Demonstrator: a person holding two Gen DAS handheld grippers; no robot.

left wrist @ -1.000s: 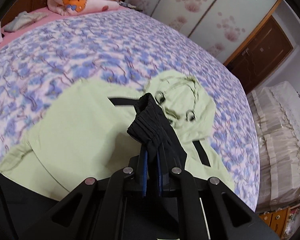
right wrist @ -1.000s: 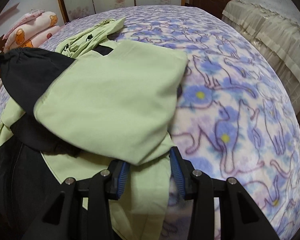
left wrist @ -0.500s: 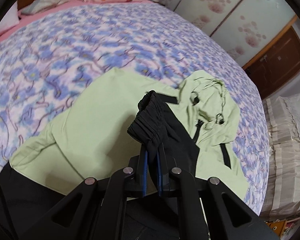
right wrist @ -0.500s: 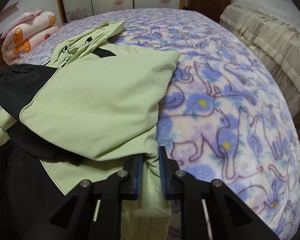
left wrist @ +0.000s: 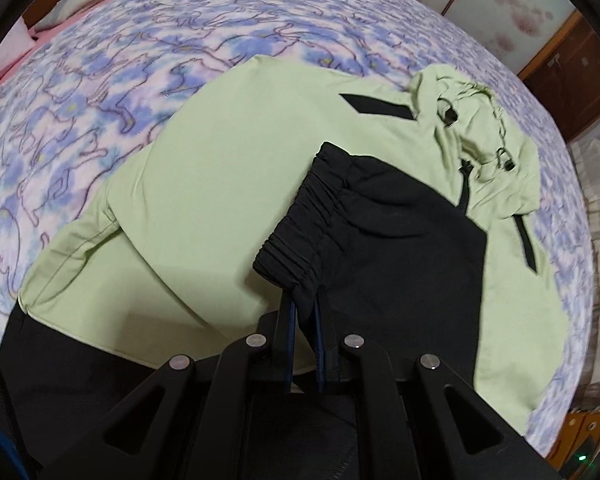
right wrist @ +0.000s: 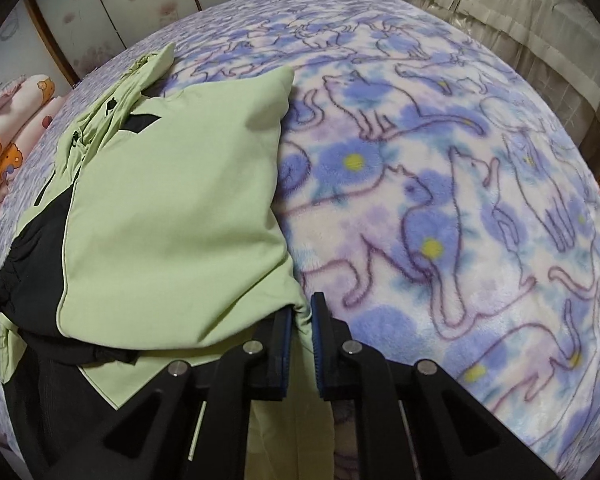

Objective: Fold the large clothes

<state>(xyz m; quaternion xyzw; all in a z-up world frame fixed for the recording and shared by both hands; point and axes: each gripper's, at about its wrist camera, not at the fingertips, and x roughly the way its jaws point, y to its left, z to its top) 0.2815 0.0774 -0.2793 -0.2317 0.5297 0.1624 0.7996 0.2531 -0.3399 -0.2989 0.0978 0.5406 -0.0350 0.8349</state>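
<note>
a: pale green and black fabric fills both views. it is a large hooded jacket [left wrist: 228, 184] lying on a bed under a fleece blanket [left wrist: 112, 80] printed with blue and lilac cats and flowers.

b: where does the jacket sit in the left wrist view?

a: across the centre, with its hood [left wrist: 480, 132] crumpled at the upper right. a black sleeve [left wrist: 380, 240] crosses the green body from the lower centre toward the right.

b: and the left gripper [left wrist: 303, 312]?

a: at the lower centre. its jaws are closed on the gathered elastic cuff [left wrist: 296, 232] of that black sleeve, and the cuff bunches up just above the blue pads.

b: what does the right wrist view show?

a: the jacket [right wrist: 172, 216] fills the left half of the frame, a green panel folded over on top, black fabric along the far left edge. the cat blanket [right wrist: 440, 200] fills the right half.

b: the right gripper [right wrist: 302, 320]?

a: at the lower centre. its jaws are closing, with a pinch of green fabric at the folded panel's lower right corner pressed between the pads.

b: anything else?

a: a pink quilt [right wrist: 8, 136] with orange bears at the far left edge, and cream frilled bedding [right wrist: 520, 12] at the upper right.
</note>
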